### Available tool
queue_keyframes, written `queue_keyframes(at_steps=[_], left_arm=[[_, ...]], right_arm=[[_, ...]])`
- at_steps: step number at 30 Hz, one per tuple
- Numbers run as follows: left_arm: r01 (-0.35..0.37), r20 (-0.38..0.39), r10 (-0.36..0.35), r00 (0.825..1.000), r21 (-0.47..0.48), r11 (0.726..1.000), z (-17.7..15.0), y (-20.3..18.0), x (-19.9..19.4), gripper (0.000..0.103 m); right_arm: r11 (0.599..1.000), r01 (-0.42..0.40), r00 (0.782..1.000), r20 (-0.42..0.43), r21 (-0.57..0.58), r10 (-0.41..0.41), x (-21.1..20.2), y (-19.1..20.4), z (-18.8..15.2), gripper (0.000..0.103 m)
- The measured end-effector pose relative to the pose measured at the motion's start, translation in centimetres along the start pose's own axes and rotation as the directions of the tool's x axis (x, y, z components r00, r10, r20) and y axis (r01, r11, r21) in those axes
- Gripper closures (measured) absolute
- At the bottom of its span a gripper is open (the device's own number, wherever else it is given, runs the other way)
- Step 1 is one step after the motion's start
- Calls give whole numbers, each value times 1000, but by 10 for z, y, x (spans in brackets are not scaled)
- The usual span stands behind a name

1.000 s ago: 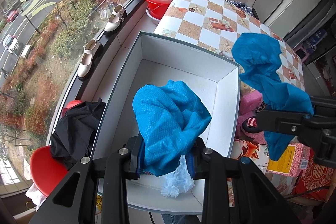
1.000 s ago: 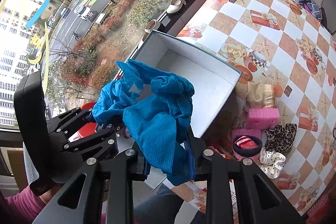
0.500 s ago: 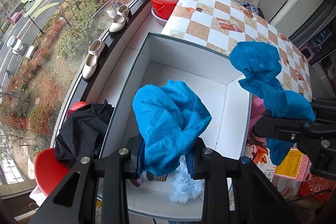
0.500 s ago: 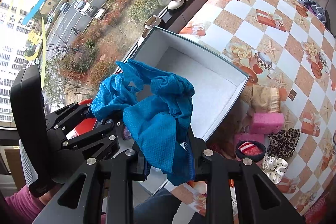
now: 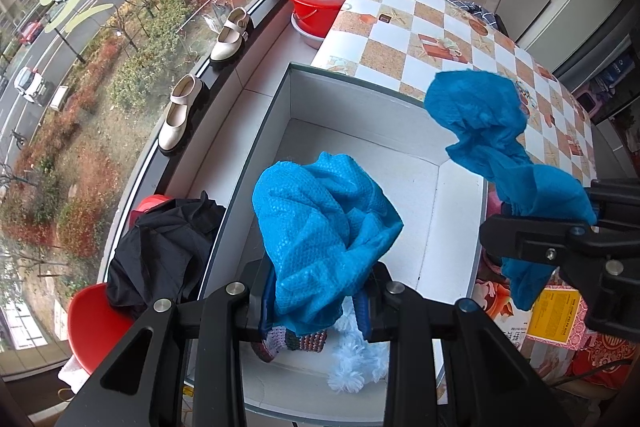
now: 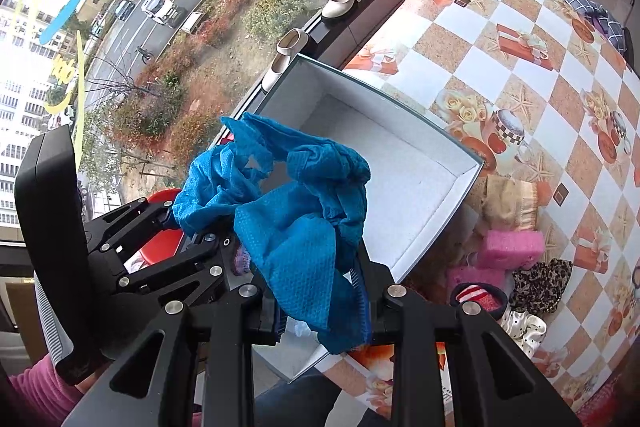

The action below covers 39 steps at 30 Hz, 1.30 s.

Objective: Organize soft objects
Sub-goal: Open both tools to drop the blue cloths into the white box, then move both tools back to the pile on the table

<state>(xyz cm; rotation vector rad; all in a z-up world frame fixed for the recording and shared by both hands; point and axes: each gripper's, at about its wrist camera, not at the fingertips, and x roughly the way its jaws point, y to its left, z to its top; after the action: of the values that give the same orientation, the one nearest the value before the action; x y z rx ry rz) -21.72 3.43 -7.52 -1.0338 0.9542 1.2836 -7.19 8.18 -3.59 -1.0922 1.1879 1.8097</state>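
Observation:
My left gripper (image 5: 316,311) is shut on a crumpled blue mesh cloth (image 5: 320,223) above the near end of the white box (image 5: 460,211). Under it in the box lie a knitted piece (image 5: 294,341) and a white fluffy piece (image 5: 356,363). To the right, over the box's right wall, my right gripper (image 5: 560,227) is shut on a second blue cloth (image 5: 480,115), apart from the first. In the right wrist view, the right gripper (image 6: 320,315) clamps its blue cloth (image 6: 300,247) over the box (image 6: 400,187), with the left gripper (image 6: 168,223) close at the left.
Pink sponges (image 6: 512,247), a leopard scrunchie (image 6: 544,279), a white spotted scrunchie (image 6: 520,327) and a beige cloth (image 6: 508,203) lie on the checked tablecloth (image 6: 540,87) right of the box. Shoes (image 5: 176,119) stand on the sill. A black garment (image 5: 168,251) drapes a red chair.
Both grips are unchanged. The left wrist view has drifted slightly, so the knitted piece in the box now shows under the left gripper.

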Motion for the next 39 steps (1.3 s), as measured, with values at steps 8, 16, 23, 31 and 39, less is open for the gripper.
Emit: queue_keyframes(at_steps=[8, 16, 23, 31, 39], left_arm=[[3, -1, -3, 1000, 10, 1000, -2, 3, 3, 65], [9, 8, -9, 1000, 32, 999, -1, -2, 3, 19], [149, -151, -163, 975, -99, 984, 0, 2, 26, 16], [249, -137, -242, 961, 43, 967, 19, -65, -5, 16], [271, -206, -228, 951, 210, 939, 20, -157, -2, 16]], right_arm=[[1000, 5, 1000, 1, 2, -5, 5, 3, 6, 74], [997, 11, 999, 33, 77, -14, -3, -12, 7, 1], [981, -24, 1000, 23, 191, 20, -38, -46, -18, 1], [929, -8, 1000, 8, 369, 5, -92, -128, -80, 1], [900, 139, 988, -115, 414, -100, -82, -203, -117, 1]])
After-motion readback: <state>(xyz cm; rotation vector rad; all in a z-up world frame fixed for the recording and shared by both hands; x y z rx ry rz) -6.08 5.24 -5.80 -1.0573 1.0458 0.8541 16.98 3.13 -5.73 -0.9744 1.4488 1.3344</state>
